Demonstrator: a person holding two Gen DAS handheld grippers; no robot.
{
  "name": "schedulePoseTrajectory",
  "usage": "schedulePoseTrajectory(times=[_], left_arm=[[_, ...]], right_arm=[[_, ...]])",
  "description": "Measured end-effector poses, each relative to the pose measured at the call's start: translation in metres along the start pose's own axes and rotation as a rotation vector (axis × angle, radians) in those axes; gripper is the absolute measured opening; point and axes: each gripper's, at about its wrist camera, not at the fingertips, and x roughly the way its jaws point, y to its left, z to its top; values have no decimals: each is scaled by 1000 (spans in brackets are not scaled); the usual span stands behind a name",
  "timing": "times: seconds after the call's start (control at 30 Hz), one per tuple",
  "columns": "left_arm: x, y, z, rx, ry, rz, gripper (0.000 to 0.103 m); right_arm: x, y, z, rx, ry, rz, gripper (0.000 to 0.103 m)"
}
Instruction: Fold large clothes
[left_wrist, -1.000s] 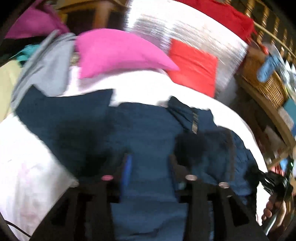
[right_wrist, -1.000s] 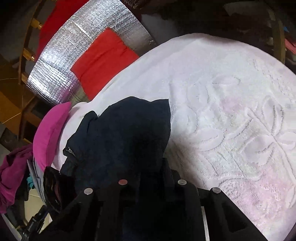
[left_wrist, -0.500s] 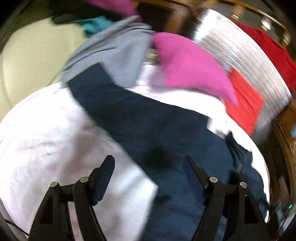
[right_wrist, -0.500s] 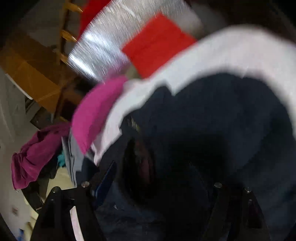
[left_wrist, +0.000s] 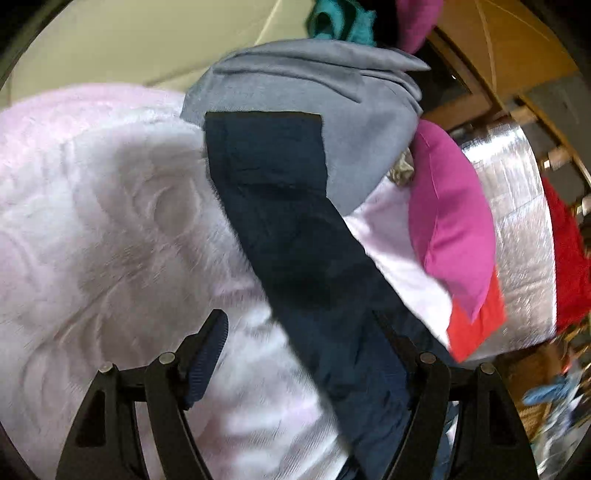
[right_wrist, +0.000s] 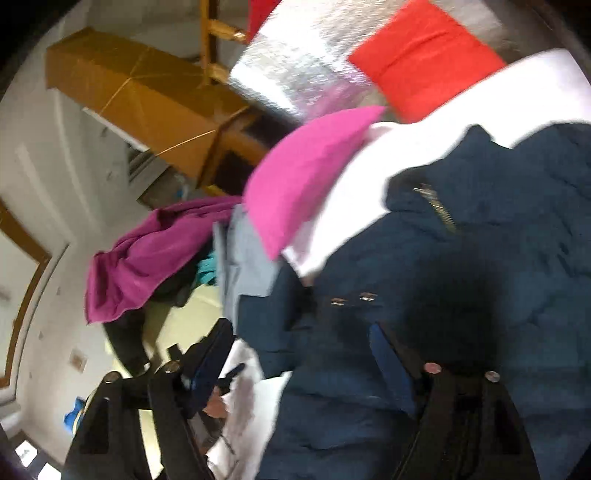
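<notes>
On the white bedspread (left_wrist: 110, 229), a soft, bulky navy jacket (left_wrist: 280, 229) is spread.
Its sleeve is best gripped near the cuff; left gripper (left_wrist: 306, 354) is held open and empty, right gripper (right_wrist: 303, 354) is seen closing, nothing pinched.

White embossed floral bedspread (left_wrist: 92, 221) covers bed. Beyond it: pink pillow (left_wrist: 450, 229), silver quilted foil panel (left_wrist: 517, 236) with red cloth (left_wrist: 476, 325) against it. Left of panel, orange-brown wooden cabinet (right_wrist: 136, 96); pale wall (right_wrist: 40, 166) behind. Cream floor (left_wrist: 129, 40) past bed edge.
</notes>
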Motion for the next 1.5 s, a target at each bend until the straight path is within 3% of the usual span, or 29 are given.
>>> schedulePoseTrajectory(times=[0.03,0.07,0.33,0.37,0.4,0.47,0.57,0.73,0.87,0.97,1.13,1.2,1.33,1.4,1.5], left_arm=[[6,1,5,-26,10,-18,78],[11,1,9,-44,16,-33,78],[43,8,38,-95,21,-106,76],[45,8,39,-87,14,-126,70],[46,8,41,-78,14,-140,45],[51,3,43,-31,27,-155,19],[44,-20,36,69,-10,-169,12],[1,-99,10,290,-47,-239,8],[-46,-183,-44,510,-61,-325,8],[-68,-237,-103,666,-38,-393,8],[-60,-295,-211,829,112,-459,8],[-38,-305,-251,874,196,-440,8],[20,-315,-324,991,366,-287,11],[46,-309,-350,1034,499,-173,23],[50,-298,-359,1023,579,-128,36]], right_arm=[[2,-3,0,-10,18,-43,51],[3,-6,-1,-33,33,-79,45],[-28,-26,6,-113,-11,-204,43],[-30,-29,6,-121,-13,-219,43],[-33,-29,9,-122,-16,-228,43],[-40,-34,10,-118,-24,-239,43],[-53,-41,17,-97,-63,-264,43],[-81,-48,27,-39,-145,-293,43],[-106,-59,33,42,-211,-338,43],[-126,-72,37,108,-241,-348,43],[-151,-88,41,181,-252,-336,43],[-162,-93,42,199,-265,-328,45],[-185,-104,43,232,-303,-310,59],[-191,-108,43,248,-309,-298,60],[-194,-111,44,260,-306,-291,60]])
